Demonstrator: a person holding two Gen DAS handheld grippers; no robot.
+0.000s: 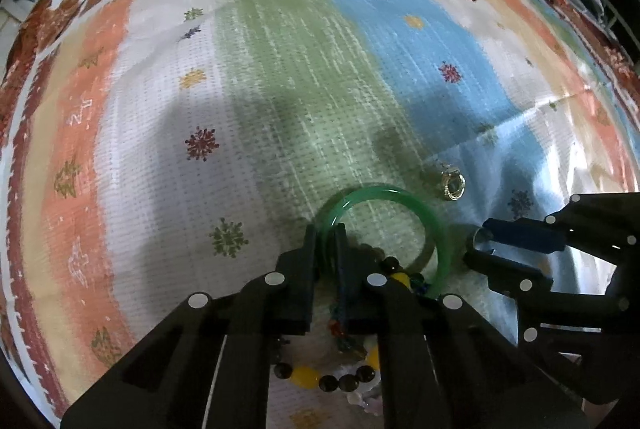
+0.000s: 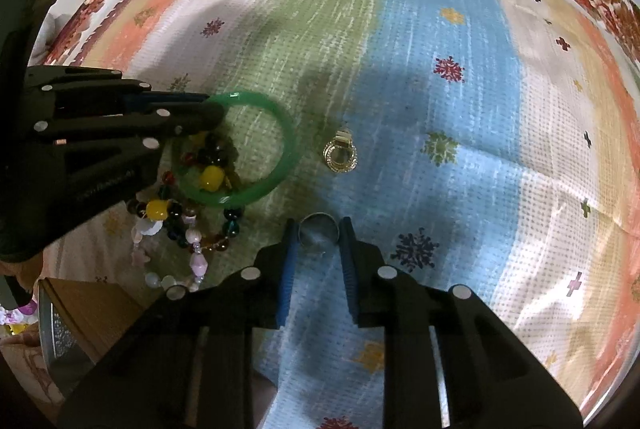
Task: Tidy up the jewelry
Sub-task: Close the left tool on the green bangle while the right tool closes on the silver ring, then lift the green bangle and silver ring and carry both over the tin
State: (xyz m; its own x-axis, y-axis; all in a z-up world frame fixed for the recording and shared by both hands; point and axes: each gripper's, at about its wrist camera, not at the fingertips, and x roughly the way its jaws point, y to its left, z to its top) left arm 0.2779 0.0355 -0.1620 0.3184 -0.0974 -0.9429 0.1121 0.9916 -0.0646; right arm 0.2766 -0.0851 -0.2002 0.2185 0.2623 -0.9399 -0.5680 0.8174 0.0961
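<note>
Trouble lay with the beaded bracelets point(image 2: 188, 217) tangled under the green bangle point(image 2: 256, 189) on the patterned cloth point(image 2: 460, 29): left tongs point(image 1: 325, 229) gripped its rim, and lifting might drag them. Right tongs point(image 2: 319, 225) pinched a silver ring point(image 2: 319, 227), liable to slip; the gold ring point(image 2: 340, 153) lay apart.

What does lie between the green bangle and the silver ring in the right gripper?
In the right wrist view, only bare striped cloth separates the translucent green bangle from the plain silver ring; the gold ring sits farther off.
</note>
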